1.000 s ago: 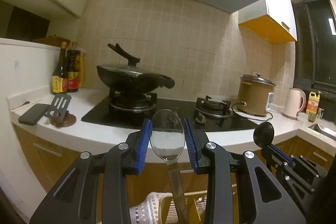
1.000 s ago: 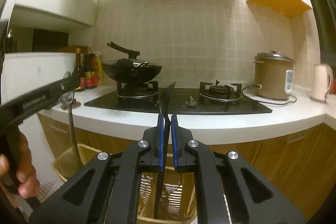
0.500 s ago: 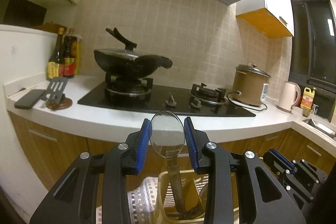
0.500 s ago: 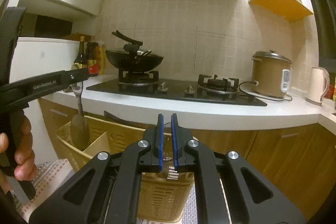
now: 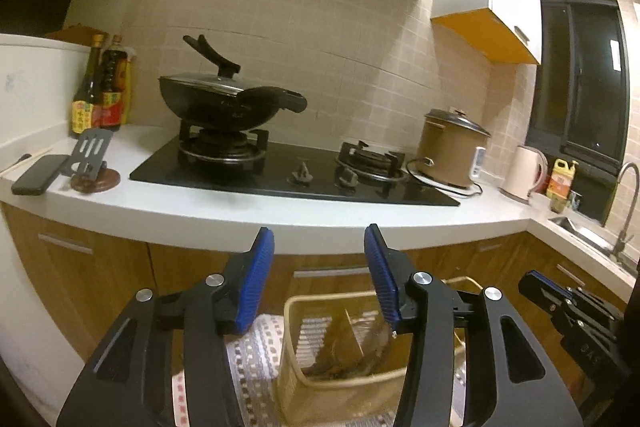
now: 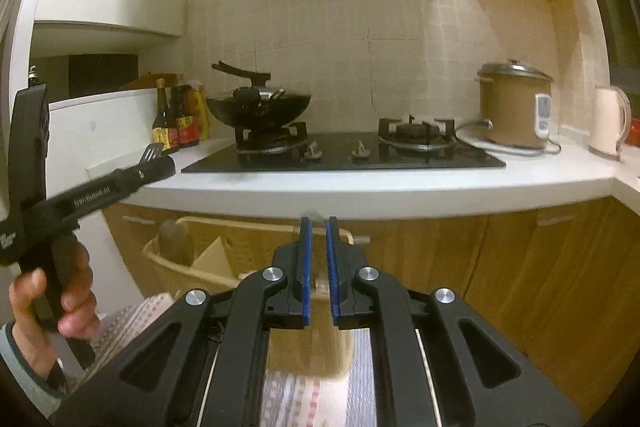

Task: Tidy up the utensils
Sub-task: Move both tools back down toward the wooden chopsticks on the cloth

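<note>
My left gripper (image 5: 319,239) hangs over a yellow woven basket (image 5: 296,311) on the floor. Its blue-padded jaws are opening and nothing is between them. A clear spoon (image 5: 376,343) lies down in the basket among other utensils. In the right wrist view the spoon's bowl (image 6: 174,239) leans in the left compartment of the basket (image 6: 248,227). A hand (image 6: 52,291) holds the left gripper (image 6: 158,165) above it. My right gripper (image 6: 318,227) is shut with nothing between its pads, in front of the basket; it also shows at the right (image 5: 540,287).
A white counter (image 5: 280,215) with a black gas hob (image 5: 292,167) and a lidded wok (image 5: 224,99) runs behind. A rice cooker (image 5: 452,151), kettle (image 5: 524,175), bottles (image 5: 100,87), phone (image 5: 40,173) and sink (image 5: 588,235) stand along it. Wooden cabinet doors (image 6: 520,267) are close behind the basket. A patterned mat (image 5: 256,367) lies under the basket.
The left jaws spread and let go of the clear spoon, which dropped into the basket. The right gripper let go of a black ladle, then drew back toward the basket's right.
</note>
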A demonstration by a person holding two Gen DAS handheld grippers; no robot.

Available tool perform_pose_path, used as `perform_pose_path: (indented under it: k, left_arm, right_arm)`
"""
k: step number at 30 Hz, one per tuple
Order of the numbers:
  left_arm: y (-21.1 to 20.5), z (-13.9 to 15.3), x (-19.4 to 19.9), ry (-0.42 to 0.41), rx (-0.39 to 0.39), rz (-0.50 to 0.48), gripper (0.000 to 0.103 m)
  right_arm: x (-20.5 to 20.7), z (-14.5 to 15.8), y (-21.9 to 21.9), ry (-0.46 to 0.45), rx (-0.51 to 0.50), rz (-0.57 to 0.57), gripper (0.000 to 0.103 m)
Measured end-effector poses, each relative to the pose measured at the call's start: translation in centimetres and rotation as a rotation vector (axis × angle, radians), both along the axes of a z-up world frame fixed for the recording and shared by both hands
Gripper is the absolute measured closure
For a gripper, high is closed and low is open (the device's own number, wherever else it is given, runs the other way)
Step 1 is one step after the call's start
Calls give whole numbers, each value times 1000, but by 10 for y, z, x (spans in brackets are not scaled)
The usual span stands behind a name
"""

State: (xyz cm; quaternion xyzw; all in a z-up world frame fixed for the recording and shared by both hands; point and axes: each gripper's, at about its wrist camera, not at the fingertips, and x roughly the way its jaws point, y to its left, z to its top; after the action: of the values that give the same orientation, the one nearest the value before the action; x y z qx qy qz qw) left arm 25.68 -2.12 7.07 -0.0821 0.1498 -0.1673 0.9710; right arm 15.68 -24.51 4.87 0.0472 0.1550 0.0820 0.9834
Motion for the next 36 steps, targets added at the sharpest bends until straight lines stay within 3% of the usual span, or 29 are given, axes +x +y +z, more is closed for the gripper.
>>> perform_pose_path:
  k: [5,8,10,12,18,23,30,36]
  left_arm:
    - [15,6,-24,31,-4,-22,46]
    - [31,7,-45,64,-15,-31,46]
    - [41,8,-57,83,-28,-39,46]
    - [50,7,-68,97,-33,-39,46]
    - [65,-5,-94,175,55,-13,46]
    - [75,-29,-100,315,124,-11,46]
    - [73,-68,-101,469,206,-67,49]
    - [68,-99,-98,590,262,-99,56]
  right_arm:
    - [-25,-2,-13,113,28,33,93]
    - [-38,-3,-24,178,85,57,76]
    - [-49,-3,-29,195,108,52,54]
    - [-59,-1,-29,189,96,40,49]
    - [-77,1,-19,264,70,31,49]
    - [-79,-7,-5,376,1,21,49]
    - [-72,-27,6,506,-74,6,49]
    - [-61,-49,3,629,-57,12,49]
